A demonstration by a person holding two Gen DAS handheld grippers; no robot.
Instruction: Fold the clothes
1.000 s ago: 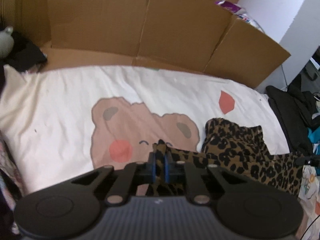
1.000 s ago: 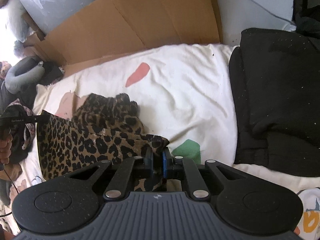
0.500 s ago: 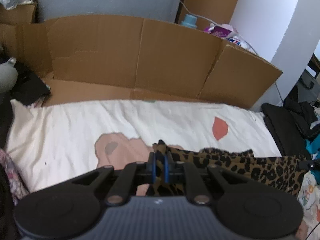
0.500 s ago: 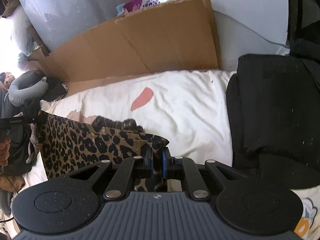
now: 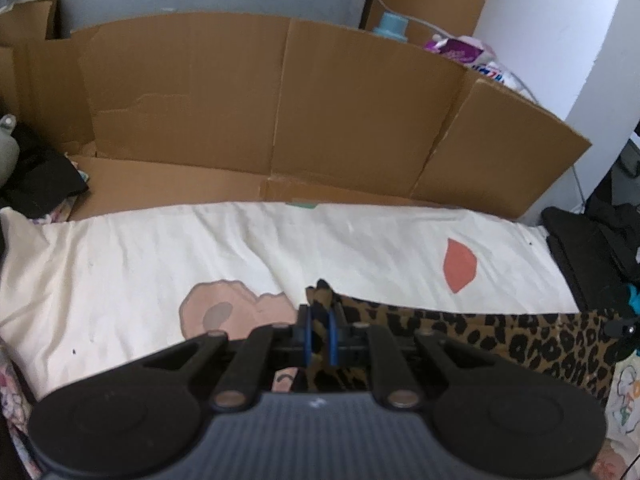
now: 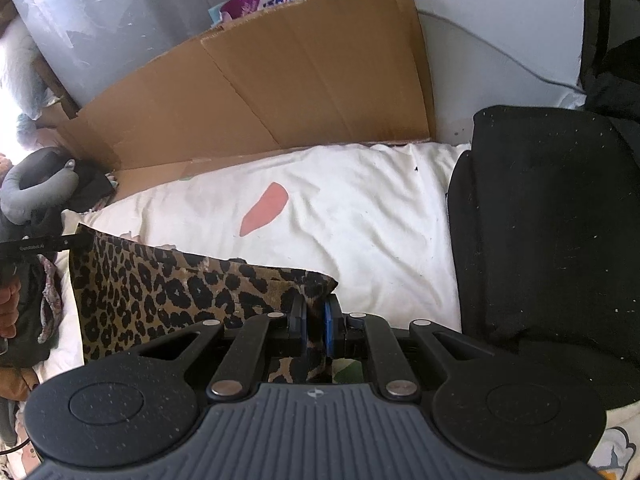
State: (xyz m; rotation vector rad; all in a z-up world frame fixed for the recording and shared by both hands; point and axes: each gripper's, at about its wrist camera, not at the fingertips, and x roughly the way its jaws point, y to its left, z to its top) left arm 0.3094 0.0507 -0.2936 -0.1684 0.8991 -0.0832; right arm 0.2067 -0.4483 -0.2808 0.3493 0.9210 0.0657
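A leopard-print garment (image 5: 500, 340) hangs stretched between both grippers above a cream bedsheet (image 5: 200, 252) with a bear print. My left gripper (image 5: 319, 328) is shut on one top corner of it, the cloth pinched between the blue pads. In the right wrist view my right gripper (image 6: 316, 324) is shut on the other top corner of the leopard-print garment (image 6: 160, 292), whose upper edge runs taut to the left. The garment's lower part is hidden behind the gripper bodies.
A folded cardboard wall (image 5: 280, 112) stands along the far edge of the bed. A pile of black clothing (image 6: 540, 240) lies to the right. A grey neck pillow (image 6: 36, 184) and dark clothes lie at the left. A person's hand (image 6: 8, 308) shows at the left edge.
Both grippers have lifted and drawn back with the garment. The crumpled heap on the sheet has been pulled up into a taut band between them, and more of the cardboard wall shows.
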